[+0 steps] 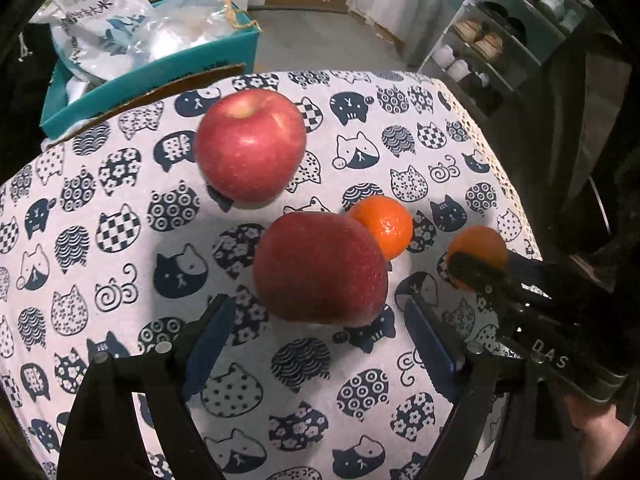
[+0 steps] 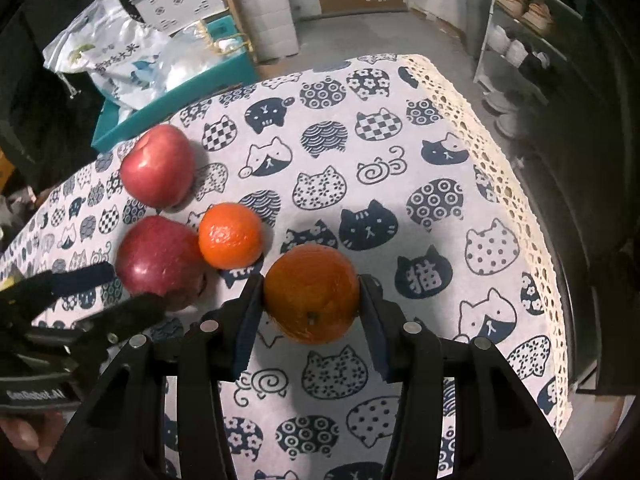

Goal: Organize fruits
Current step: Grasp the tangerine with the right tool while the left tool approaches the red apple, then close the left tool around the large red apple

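At the far left, off the table's edge, we saw a teal box (image 2: pixel 176 96) holding a plastic rice bag (image 2: pixel 116 56). On the cat-print tablecloth (image 2: pixel 440 184) we counted 2 apples and 2 oranges. The far apple (image 2: pixel 158 164) stood alone near the left edge, dimple up. The near apple (image 2: pixel 160 260) lay closer to us, and the small orange (image 2: pixel 231 235) sat just to its right, touching it or nearly so.

Our left gripper (image 1: pixel 316 330) pointed steeply down over the near apple. Its 2 blue-padded fingers (image 1: pixel 208 336) stood wide apart, 1 on each side of the apple's near end, with a clear gap from the skin, so the grip was released and the apple rested on the cloth. In the right wrist view the same gripper entered from the left edge, a fingertip of the person's hand (image 2: pixel 28 436) showing beneath it.

Further right, our right gripper (image 2: pixel 312 308) also tilted steeply downward, clenched on the large orange (image 2: pixel 312 292): both pads pressed its sides. We could not tell whether that orange touched the cloth. To the right, past the lace hem (image 2: pixel 516 184), stood a shelf of shoes (image 2: pixel 524 12).
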`<state>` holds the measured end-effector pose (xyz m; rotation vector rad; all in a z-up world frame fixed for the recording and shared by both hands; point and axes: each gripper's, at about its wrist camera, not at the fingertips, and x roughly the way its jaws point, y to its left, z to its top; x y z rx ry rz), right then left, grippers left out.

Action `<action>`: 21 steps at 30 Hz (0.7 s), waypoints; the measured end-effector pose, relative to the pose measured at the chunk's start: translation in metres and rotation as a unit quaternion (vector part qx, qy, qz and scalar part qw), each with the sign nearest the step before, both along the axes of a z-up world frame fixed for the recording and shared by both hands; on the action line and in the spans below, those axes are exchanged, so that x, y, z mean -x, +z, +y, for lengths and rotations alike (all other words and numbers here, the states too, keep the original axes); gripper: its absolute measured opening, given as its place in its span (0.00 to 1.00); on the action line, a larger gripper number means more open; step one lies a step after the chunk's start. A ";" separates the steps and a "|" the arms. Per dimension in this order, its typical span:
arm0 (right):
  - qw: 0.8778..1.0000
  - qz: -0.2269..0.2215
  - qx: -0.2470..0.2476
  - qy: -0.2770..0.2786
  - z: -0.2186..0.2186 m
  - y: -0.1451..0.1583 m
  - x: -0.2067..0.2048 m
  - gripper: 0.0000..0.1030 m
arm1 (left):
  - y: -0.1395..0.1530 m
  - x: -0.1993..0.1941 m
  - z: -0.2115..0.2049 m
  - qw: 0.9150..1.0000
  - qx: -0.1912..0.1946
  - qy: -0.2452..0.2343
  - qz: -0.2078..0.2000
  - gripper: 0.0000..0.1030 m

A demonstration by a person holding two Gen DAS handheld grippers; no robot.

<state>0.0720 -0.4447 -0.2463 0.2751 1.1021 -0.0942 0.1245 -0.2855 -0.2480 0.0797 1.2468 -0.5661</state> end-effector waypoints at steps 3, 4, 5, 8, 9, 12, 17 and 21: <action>1.000 0.001 -0.002 -0.006 -0.003 -0.002 -0.002 0.45 | -0.006 -0.004 -0.005 1.000 -0.006 -0.004 -0.001 0.85; 1.000 0.001 -0.003 -0.007 -0.004 -0.002 -0.003 0.46 | -0.008 -0.006 -0.006 1.000 -0.008 -0.003 0.001 0.85; 1.000 0.000 -0.003 -0.007 -0.004 -0.002 -0.003 0.45 | -0.010 -0.008 -0.007 1.000 -0.007 -0.001 0.004 0.85; 1.000 -0.001 0.000 -0.006 -0.004 -0.003 -0.004 0.46 | -0.016 -0.011 -0.008 1.000 -0.003 0.002 0.014 0.85; 1.000 -0.001 0.001 -0.006 -0.004 -0.003 -0.005 0.46 | -0.018 -0.012 -0.008 1.000 -0.003 0.003 0.016 0.85; 1.000 0.000 0.004 -0.005 -0.003 -0.005 -0.005 0.46 | -0.022 -0.014 -0.008 1.000 -0.001 0.005 0.019 0.85; 1.000 0.003 0.005 -0.008 -0.006 -0.008 -0.005 0.46 | -0.027 -0.017 -0.011 1.000 0.011 -0.005 0.020 0.76; 1.000 0.004 0.006 -0.005 -0.005 -0.008 -0.005 0.46 | -0.027 -0.016 -0.010 1.000 0.016 -0.012 0.008 0.75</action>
